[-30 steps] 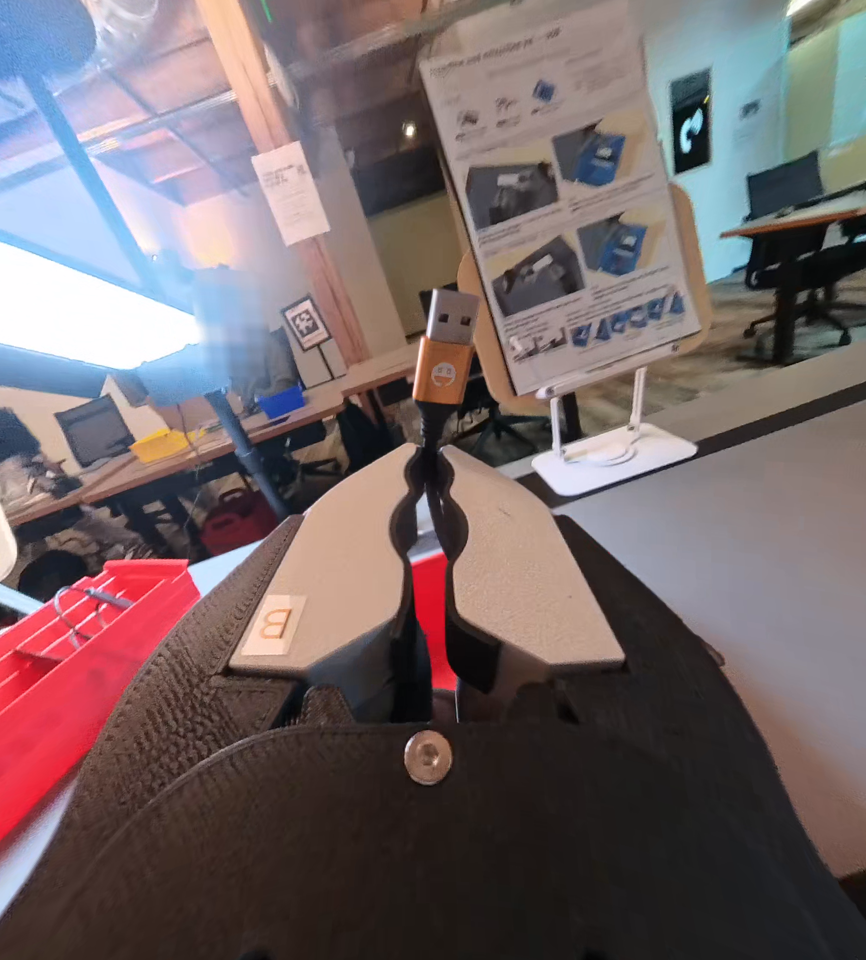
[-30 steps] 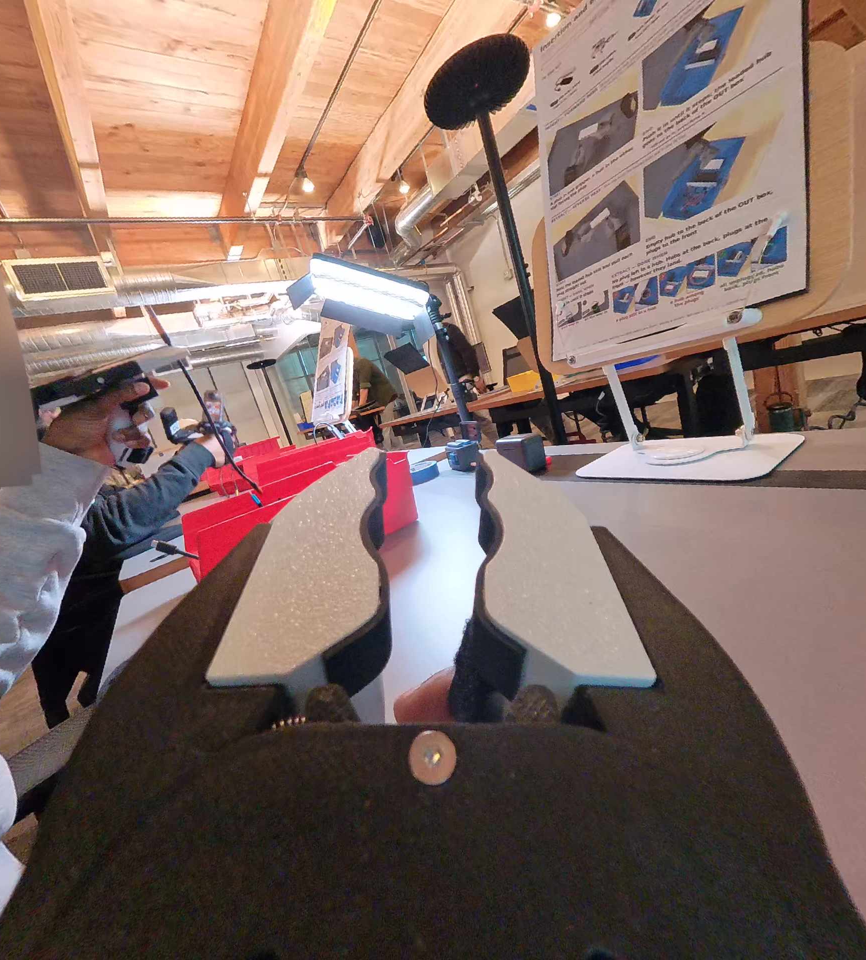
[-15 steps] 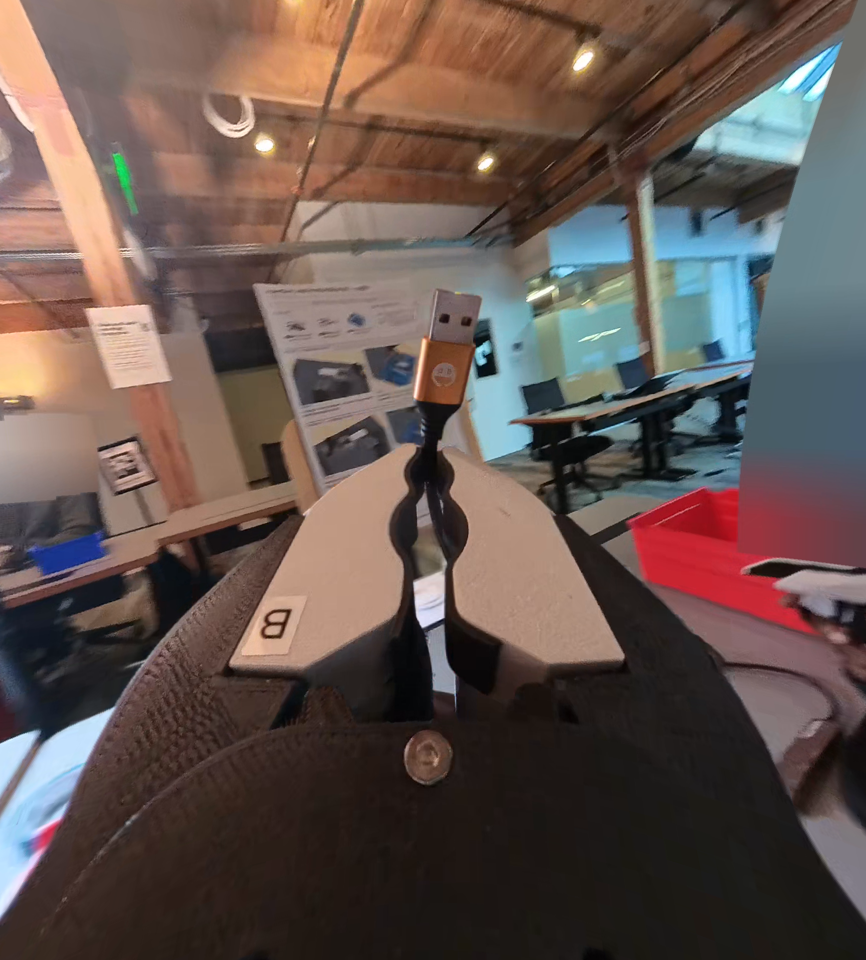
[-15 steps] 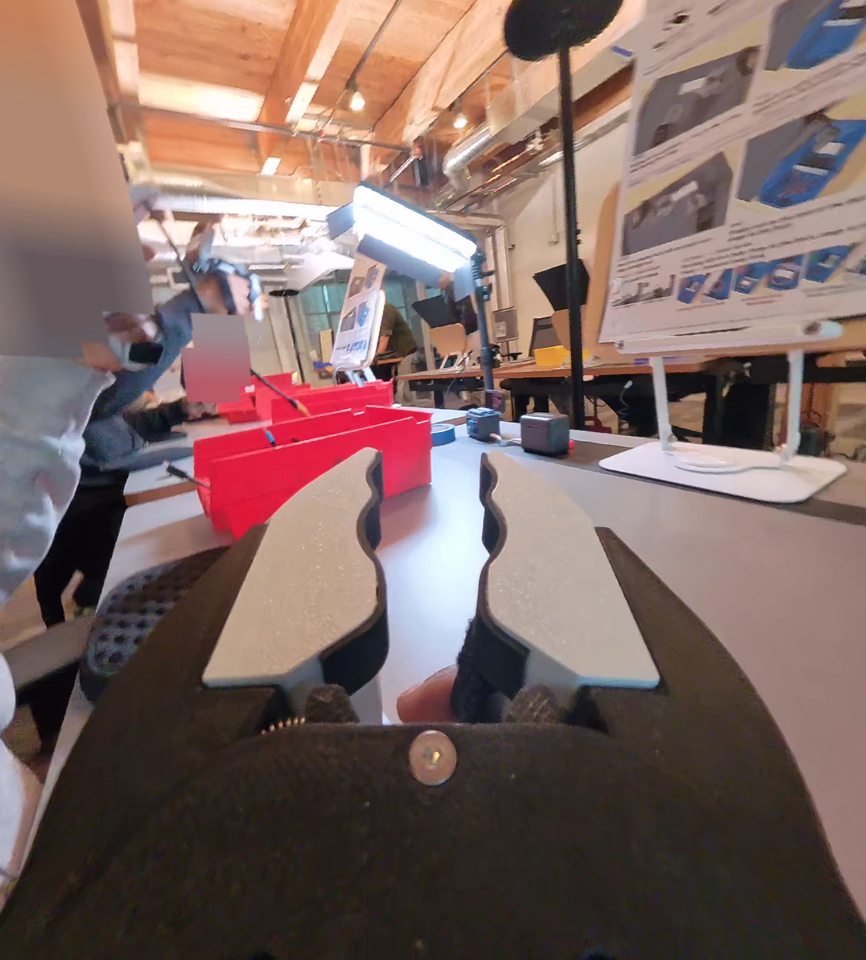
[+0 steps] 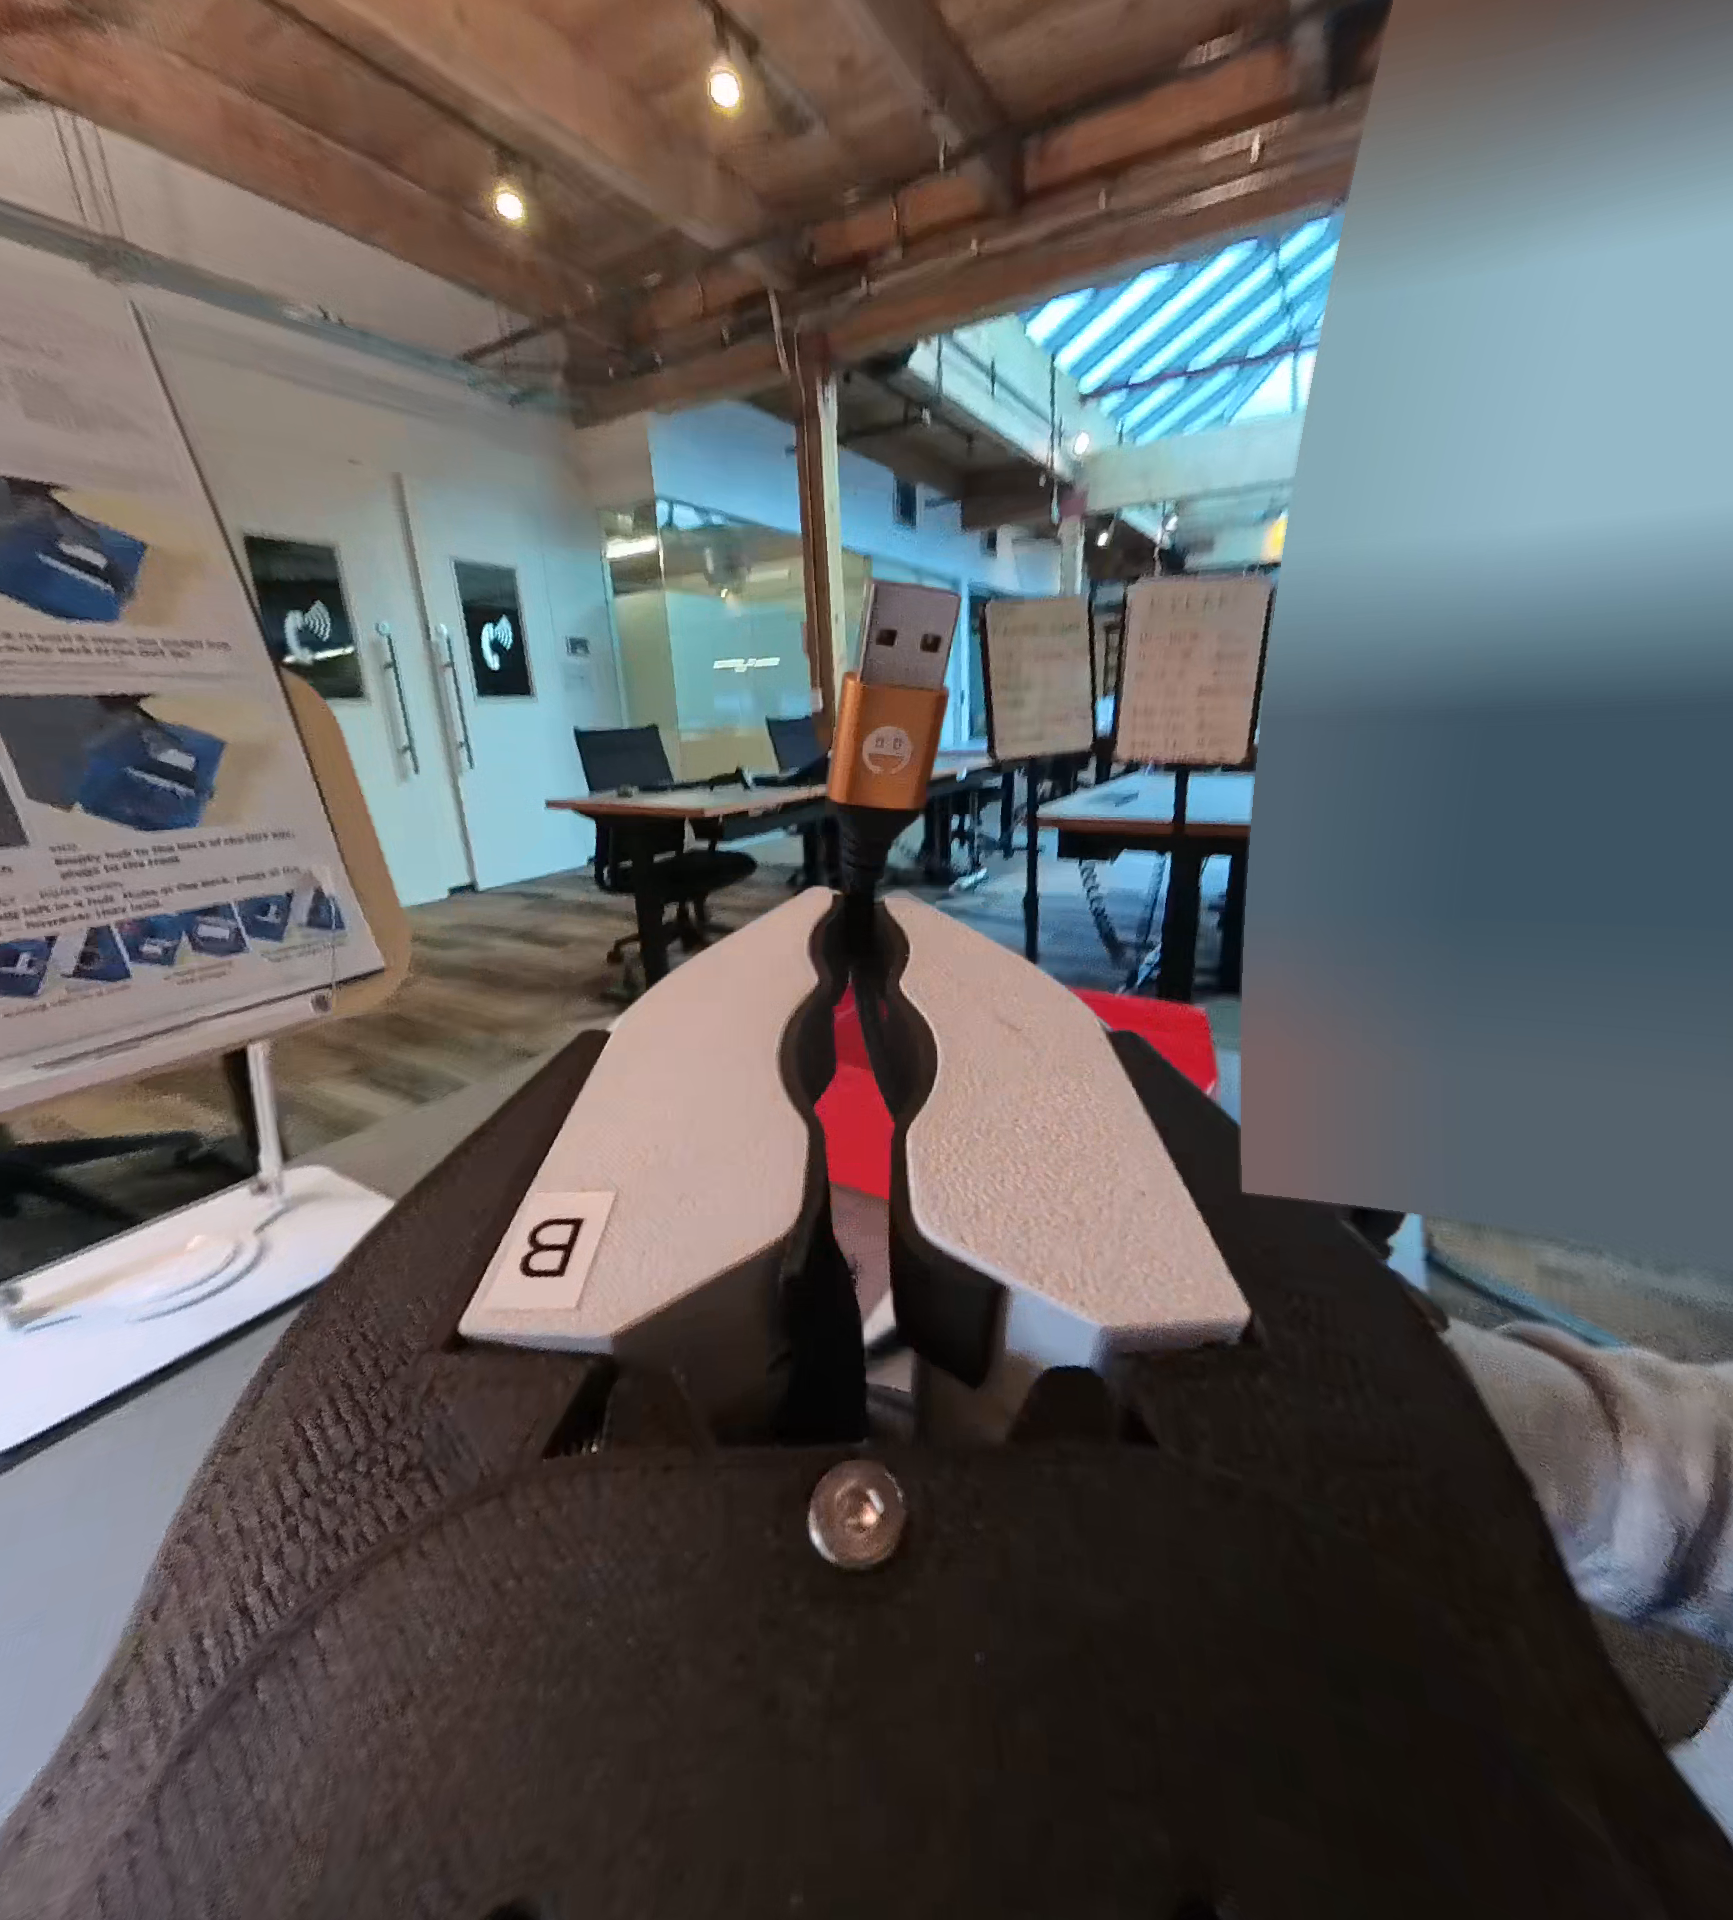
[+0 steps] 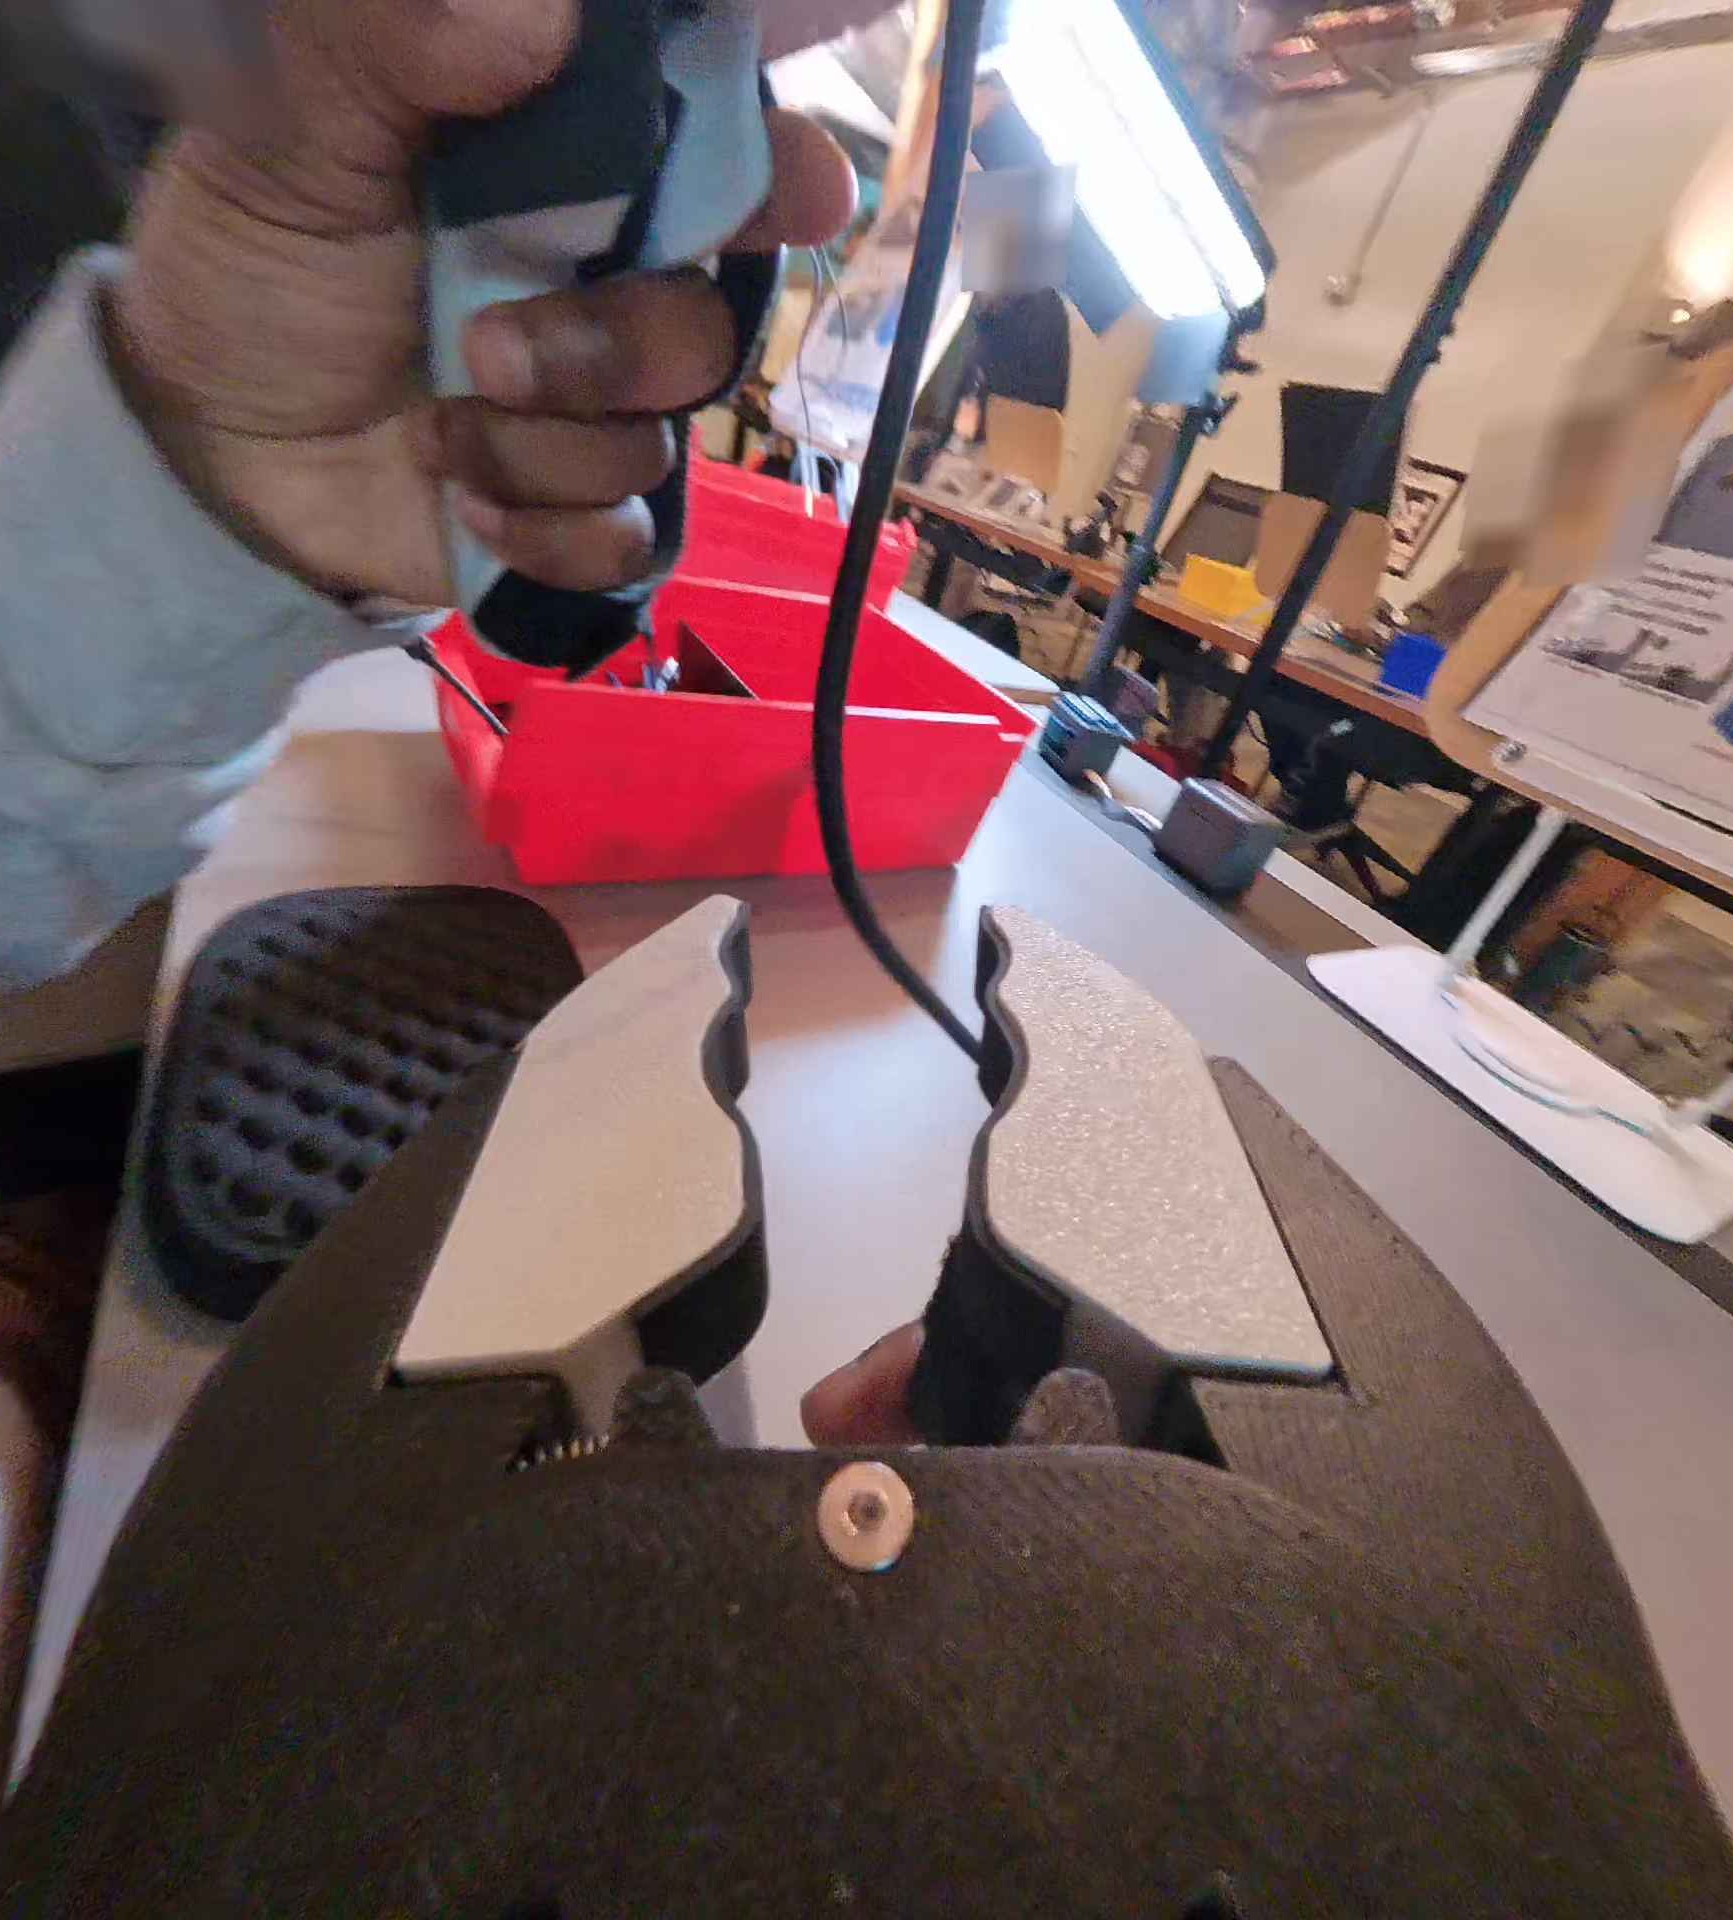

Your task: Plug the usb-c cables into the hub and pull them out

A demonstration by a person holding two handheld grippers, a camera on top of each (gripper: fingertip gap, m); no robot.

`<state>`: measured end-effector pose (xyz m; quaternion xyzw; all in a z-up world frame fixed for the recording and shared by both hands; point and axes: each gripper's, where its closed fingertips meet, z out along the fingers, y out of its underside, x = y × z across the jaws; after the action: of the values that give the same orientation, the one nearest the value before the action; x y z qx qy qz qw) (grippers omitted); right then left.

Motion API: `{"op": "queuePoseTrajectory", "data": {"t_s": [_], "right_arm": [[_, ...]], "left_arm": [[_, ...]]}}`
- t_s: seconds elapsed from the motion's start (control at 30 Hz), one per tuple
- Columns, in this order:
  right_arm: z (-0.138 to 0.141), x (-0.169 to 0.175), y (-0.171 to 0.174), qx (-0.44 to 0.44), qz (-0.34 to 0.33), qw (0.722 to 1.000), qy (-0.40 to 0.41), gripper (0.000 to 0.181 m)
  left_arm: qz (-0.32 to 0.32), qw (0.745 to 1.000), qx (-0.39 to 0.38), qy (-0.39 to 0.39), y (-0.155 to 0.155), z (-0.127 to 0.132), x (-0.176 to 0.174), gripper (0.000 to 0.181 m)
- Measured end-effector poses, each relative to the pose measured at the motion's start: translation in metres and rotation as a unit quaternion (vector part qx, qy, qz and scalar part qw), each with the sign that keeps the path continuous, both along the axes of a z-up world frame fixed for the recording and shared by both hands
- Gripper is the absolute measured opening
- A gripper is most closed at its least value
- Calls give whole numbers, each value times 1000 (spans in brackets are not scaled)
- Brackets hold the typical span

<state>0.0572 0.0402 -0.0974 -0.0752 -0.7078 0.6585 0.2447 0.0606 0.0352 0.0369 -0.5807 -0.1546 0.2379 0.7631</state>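
Both grey fingers (image 5: 696, 1101) of the left gripper (image 5: 864, 914) were pressed together on a black braided cable (image 5: 860, 997), pinching it just below the strain relief. Above the fingertips the cable's plug (image 5: 891, 717) stood upright and slightly tilted: an orange metal sleeve bearing a small round emblem, topped by a flat silver metal connector with two square holes in its face. It pointed up into the room, clear of the grey table (image 5: 31, 1621) and touching nothing else. Behind the fingers a piece of a red bin (image 5: 1153, 1039) showed, and at the left an instruction board (image 5: 93, 727) stood on a white stand.

Fingers (image 6: 623, 1132) of the right gripper (image 6: 862, 935) were spread apart with nothing between them, low over the grey table (image 6: 1464, 1403). The same black cable (image 6: 867, 582) hung down from above in a loose curve and passed just behind the right finger's tip; whether it touched could not be told. A person's hand (image 6: 405, 343) in a grey sleeve gripped the handle of the left gripper above a red bin (image 6: 737, 779). A black dimpled pad (image 6: 322, 1060) lay on the table at the left, and two small grey cubes sat beyond the bin.
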Motion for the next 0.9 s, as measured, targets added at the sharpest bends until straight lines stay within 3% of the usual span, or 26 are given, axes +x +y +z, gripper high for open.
{"op": "queuePoseTrajectory", "data": {"t_s": [0.03, 0.07, 0.23, 0.33, 0.53, 0.9], "right_arm": [[-4, -5, 0, 10, -9, 1000, 0, 24], [-8, -8, 0, 15, -14, 1000, 1, 5], [-23, -14, 7, 6, -8, 998, -54, 3], [-12, -19, 15, -45, -2, 994, -101, 3], [-19, -23, 16, -49, -2, 989, -141, 3], [-24, -31, 16, -49, -14, 985, -165, 3]], "left_arm": [[10, 1000, -18, -2, 6, -8, -3, 4], [24, 999, -43, -3, 11, -17, -7, 4], [125, 978, -164, -9, 12, -50, -38, 7], [145, 954, -258, -47, 17, -84, -55, 35], [183, 940, -287, -41, 13, -98, -68, 35], [197, 930, -308, -28, 7, -95, -67, 36]]}}
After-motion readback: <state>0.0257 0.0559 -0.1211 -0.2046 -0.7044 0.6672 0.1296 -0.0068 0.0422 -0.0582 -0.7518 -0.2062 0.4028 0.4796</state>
